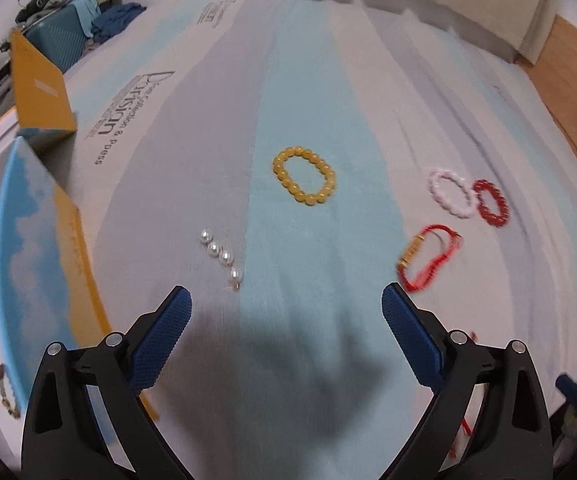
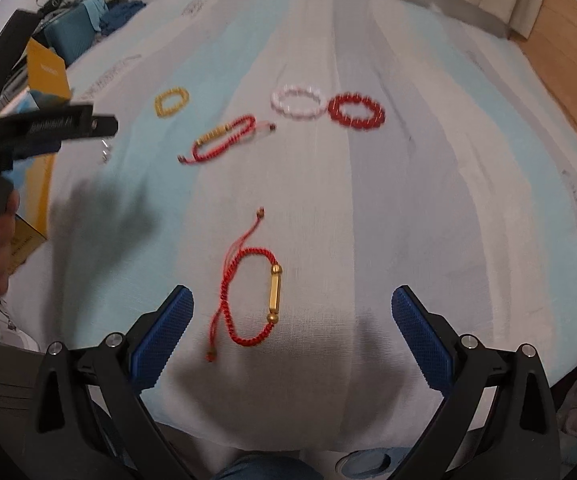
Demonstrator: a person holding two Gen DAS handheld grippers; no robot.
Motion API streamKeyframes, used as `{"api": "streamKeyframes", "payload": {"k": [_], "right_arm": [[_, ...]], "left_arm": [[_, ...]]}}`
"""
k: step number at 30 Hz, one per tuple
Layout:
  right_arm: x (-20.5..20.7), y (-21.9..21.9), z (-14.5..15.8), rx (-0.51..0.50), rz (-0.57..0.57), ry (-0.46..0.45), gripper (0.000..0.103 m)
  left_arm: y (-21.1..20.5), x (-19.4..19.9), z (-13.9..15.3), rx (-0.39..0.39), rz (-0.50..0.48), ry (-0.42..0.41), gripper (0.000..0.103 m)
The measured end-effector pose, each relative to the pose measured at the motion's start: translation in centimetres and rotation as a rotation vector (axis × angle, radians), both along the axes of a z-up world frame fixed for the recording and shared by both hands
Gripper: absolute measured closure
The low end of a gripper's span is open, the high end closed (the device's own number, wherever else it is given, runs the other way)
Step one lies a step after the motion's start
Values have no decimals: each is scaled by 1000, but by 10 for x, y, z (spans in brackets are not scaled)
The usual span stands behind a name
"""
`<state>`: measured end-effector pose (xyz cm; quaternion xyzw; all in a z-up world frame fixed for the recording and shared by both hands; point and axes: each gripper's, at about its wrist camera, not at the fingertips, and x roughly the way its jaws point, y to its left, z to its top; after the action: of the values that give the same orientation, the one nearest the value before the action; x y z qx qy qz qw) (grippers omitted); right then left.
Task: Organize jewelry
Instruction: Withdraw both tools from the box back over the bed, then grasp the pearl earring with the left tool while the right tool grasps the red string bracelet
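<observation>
Right claw [image 2: 292, 312]: wide open and empty; it hangs just over the near edge of the striped cloth [image 2: 368, 208]
Red cord bracelet with gold tube [image 2: 253, 302]: lies flat between the two blue pads; its thin tails stick out, so I think a tail could snag or slip out of a pinch
Left claw [image 1: 286, 312]: wide open too, holding nothing
Pearls [image 1: 221, 255]: a short row just ahead of the left pad; they look round and smooth, so a bump may roll them away
Second red cord bracelet [image 1: 428, 258]: near the right pad; blurry
Yellow bead bracelet [image 1: 303, 176]: farther out, alone on the blue stripe
Pink bead bracelet [image 1: 450, 193] and dark red bead bracelet [image 1: 490, 203]: side by side, nearly touching; grabbing one may drag the other
Open box [image 1: 38, 92]: blue and yellow, far left; likely where the jewelry goes
Writing: big grey letters printed on the cloth; too blurry to read for sure
</observation>
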<state>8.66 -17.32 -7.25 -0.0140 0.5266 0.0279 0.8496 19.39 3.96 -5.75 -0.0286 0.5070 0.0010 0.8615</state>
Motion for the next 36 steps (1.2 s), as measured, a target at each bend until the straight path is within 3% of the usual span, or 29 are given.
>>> {"api": "streamKeyframes", "payload": {"k": [13,19,22,25,28,30,33,36], "right_arm": [[26,10,-46,35,-6,95,8],[31,14,-55,49,-22,113,8],[32,13,-56,58,-29,111,10],[32,8,-56,62,-26,109,17],[31,4,-55,62,-32,106,27],[32,1,-54,63,-44,110,38],[33,-4,-52,67,-63,116,49],[33,-5,-52,65,-57,112,60]], "left_arm": [[13,44,-36,31,56,27,11],[15,52,-52,28,55,55,21],[14,54,-59,28,55,57,28],[12,54,-61,28,53,52,43],[14,54,-62,27,58,54,59],[18,55,-62,28,72,60,76],[21,54,-60,19,73,66,90],[23,54,-59,17,62,74,93]]}}
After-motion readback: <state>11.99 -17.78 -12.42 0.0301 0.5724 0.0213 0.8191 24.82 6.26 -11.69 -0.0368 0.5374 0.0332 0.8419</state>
